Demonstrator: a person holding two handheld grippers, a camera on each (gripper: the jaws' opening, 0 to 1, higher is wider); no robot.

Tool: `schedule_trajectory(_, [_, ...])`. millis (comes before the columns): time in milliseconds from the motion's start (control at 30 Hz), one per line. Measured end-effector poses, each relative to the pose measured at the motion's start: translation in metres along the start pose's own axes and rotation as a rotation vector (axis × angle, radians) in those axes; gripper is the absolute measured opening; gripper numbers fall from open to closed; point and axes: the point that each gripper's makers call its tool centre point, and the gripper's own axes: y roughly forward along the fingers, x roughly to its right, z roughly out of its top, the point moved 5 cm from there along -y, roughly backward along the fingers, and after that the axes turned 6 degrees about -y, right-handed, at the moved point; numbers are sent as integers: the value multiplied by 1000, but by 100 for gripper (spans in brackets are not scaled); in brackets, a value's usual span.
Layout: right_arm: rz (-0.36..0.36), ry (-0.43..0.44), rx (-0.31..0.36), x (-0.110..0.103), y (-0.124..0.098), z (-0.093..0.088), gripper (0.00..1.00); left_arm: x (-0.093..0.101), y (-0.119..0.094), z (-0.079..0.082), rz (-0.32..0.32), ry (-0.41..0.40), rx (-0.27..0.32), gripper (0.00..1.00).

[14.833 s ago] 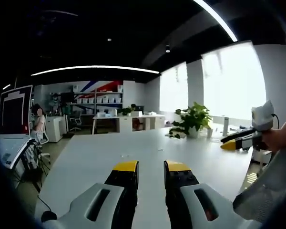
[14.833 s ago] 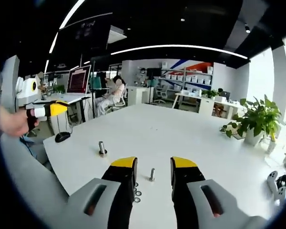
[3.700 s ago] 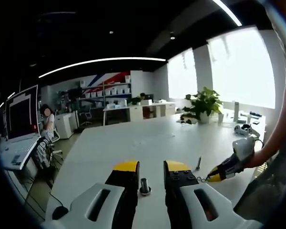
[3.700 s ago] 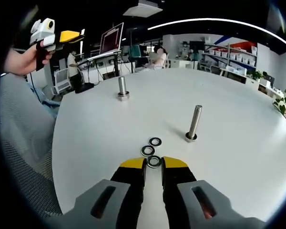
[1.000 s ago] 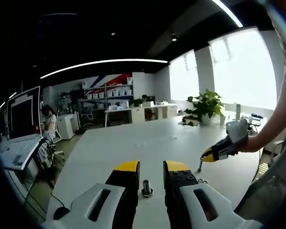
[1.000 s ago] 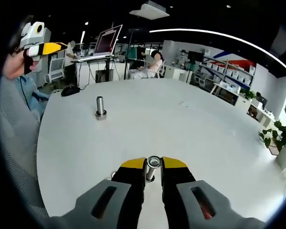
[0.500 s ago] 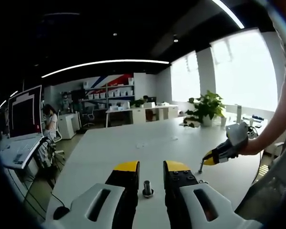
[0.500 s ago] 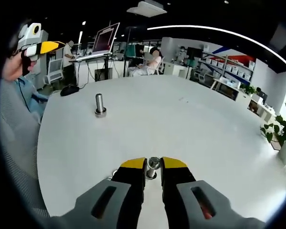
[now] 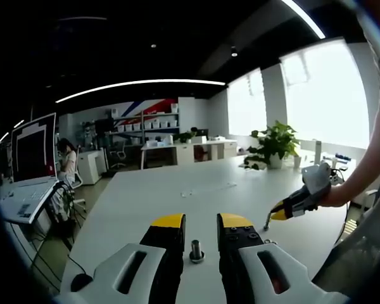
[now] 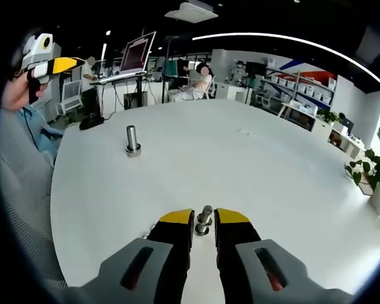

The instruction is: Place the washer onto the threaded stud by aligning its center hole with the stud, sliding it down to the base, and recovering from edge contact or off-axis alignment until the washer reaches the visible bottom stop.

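In the right gripper view a steel threaded stud (image 10: 205, 216) stands upright on the white table (image 10: 253, 164), between my right gripper's (image 10: 204, 218) yellow fingertips. The washer (image 10: 201, 231) rings the stud low down, near its base, and the narrow jaws still pinch it. In the left gripper view my right gripper (image 9: 280, 211) shows at that stud (image 9: 266, 220). A second, shorter stud (image 9: 196, 249) stands just beyond my left gripper (image 9: 201, 221), whose jaws are open and apart from it. The same stud (image 10: 132, 139) is at the left, with the left gripper (image 10: 62, 64) raised beyond it.
A small loose washer (image 10: 145, 235) lies left of my right jaws. A computer mouse (image 10: 90, 120) sits near the table's far left edge. A potted plant (image 9: 271, 144) and desks with a monitor (image 10: 137, 54) stand beyond the table. A person's hand (image 9: 342, 193) holds the right gripper.
Over the last second the washer has gone from the stud's top down toward its base, with my right gripper lowering along it. The left gripper has barely moved.
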Motion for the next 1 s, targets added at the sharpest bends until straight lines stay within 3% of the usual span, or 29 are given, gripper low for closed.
schedule_trajectory(667, [-14, 52, 41, -14, -17, -3, 17, 1, 1, 0, -5, 0, 1, 18])
schedule_trajectory(1000, [15, 70, 50, -24, -22, -10, 18, 2, 1, 0, -8, 0, -1, 18])
